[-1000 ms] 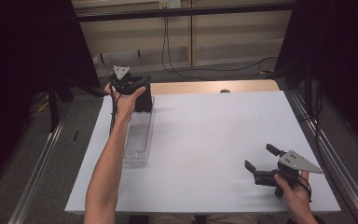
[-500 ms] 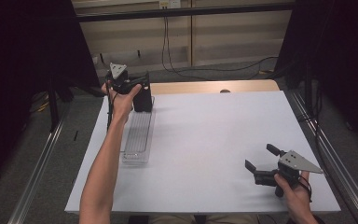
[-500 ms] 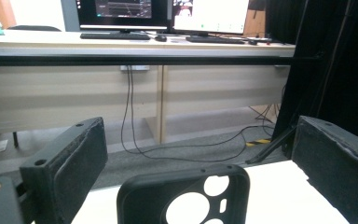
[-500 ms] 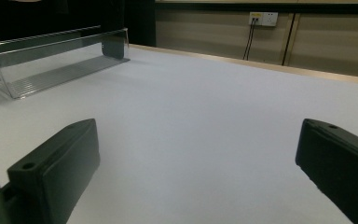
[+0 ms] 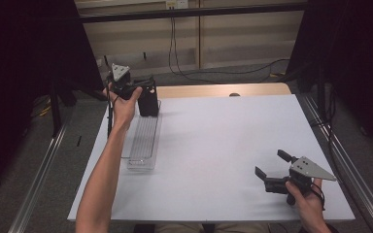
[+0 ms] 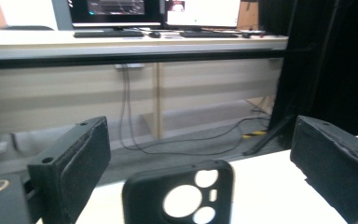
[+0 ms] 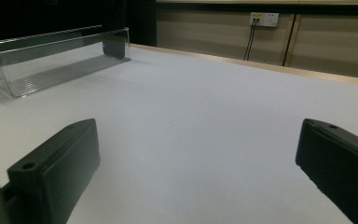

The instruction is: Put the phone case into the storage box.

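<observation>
Your left gripper (image 5: 135, 91) is up at the far left corner of the white table (image 5: 223, 145), held over the far end of the long clear plastic ribbed tray (image 5: 143, 141). In the left gripper view its two black padded jaws stand wide apart, and between them, lower down, rises the black rubbery phone case with round camera cut-outs (image 6: 179, 193). The case stands upright with its cut-out end on top, and neither pad touches it, so your left gripper has hold of nothing. From the high view the case shows as a dark upright block (image 5: 148, 102) at the tray's far end; whether it stands inside the tray or just against it cannot be told from here.

The tray lies lengthwise along the left side of the table, its near end about halfway down.

Across the bare middle of the table, well apart from the tray and case, your right gripper (image 5: 272, 171) sits low near the right front corner. Its jaws are spread wide with only the white surface between them, gripping nothing.
</observation>
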### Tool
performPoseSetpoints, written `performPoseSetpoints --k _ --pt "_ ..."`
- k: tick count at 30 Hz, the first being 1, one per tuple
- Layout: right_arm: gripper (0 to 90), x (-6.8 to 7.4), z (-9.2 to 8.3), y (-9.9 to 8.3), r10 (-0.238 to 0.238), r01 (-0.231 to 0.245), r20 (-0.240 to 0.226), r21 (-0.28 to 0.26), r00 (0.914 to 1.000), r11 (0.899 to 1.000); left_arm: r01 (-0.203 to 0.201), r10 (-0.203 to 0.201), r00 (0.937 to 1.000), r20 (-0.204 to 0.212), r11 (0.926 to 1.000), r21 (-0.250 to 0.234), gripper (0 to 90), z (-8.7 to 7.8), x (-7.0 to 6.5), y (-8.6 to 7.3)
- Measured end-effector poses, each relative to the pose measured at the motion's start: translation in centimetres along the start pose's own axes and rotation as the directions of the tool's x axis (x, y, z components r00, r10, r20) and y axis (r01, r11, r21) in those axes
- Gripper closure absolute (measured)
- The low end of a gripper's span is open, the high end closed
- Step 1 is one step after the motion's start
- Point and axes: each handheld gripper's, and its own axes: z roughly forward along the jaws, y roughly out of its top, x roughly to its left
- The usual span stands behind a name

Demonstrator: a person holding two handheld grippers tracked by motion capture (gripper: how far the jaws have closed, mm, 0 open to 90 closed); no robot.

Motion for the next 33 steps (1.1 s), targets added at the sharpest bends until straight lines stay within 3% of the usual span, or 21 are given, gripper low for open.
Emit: performPoseSetpoints --k 5,9,11,13,19,23,24,27,33 --pt "0.0 0.0 0.0 0.0 -0.003 0.003 0.001 0.001 1.0 1.0 0.008 -0.008 0.999 0.045 1.0 -0.001 6.0 -0.7 0.2 0.4" --pt "0.0 -0.1 0.0 0.0 -0.001 0.001 0.006 0.002 1.0 1.0 0.018 -0.018 0.9983 0.055 0.9998 0.003 5.4 -1.4 0.0 0.7" --pt "0.0 0.0 0.0 0.0 -0.002 0.002 0.005 0.001 1.0 1.0 0.04 -0.039 0.9945 0.097 0.9991 -0.013 5.4 -1.6 0.0 0.7" --pt "0.0 0.0 -0.1 0.1 -0.01 0.01 0.016 -0.013 0.9998 1.0 0.033 -0.03 0.9949 0.096 0.9992 -0.022 5.6 -1.9 -0.2 0.7" --pt "0.0 -0.1 -0.2 0.1 -0.002 0.003 0.02 -0.017 0.9998 1.0 0.044 -0.037 0.9882 0.148 0.998 -0.045 4.5 -2.8 -0.8 0.7" --pt "0.0 -0.1 -0.2 0.1 -0.002 0.002 0.02 -0.017 0.9998 1.0 -0.004 0.017 0.9836 0.18 0.997 -0.077 2.3 -3.4 -1.7 0.6" --pt "0.0 -0.1 -0.1 0.1 -0.003 0.004 0.02 -0.019 0.9998 1.0 0.0 0.014 0.9834 0.181 0.9971 -0.076 2.4 -3.6 -1.9 0.6" --pt "0.0 -0.1 -0.3 0.2 -0.003 0.004 0.024 -0.029 0.9997 1.0 -0.009 0.032 0.9747 0.221 0.9944 -0.106 1.8 -4.1 -2.2 0.3" --pt "0.0 -0.4 -0.3 0.1 0.016 -0.015 0.029 -0.038 0.9995 0.999 0.001 0.026 0.9724 0.232 0.9933 -0.115 1.2 -4.9 -2.4 -0.4"
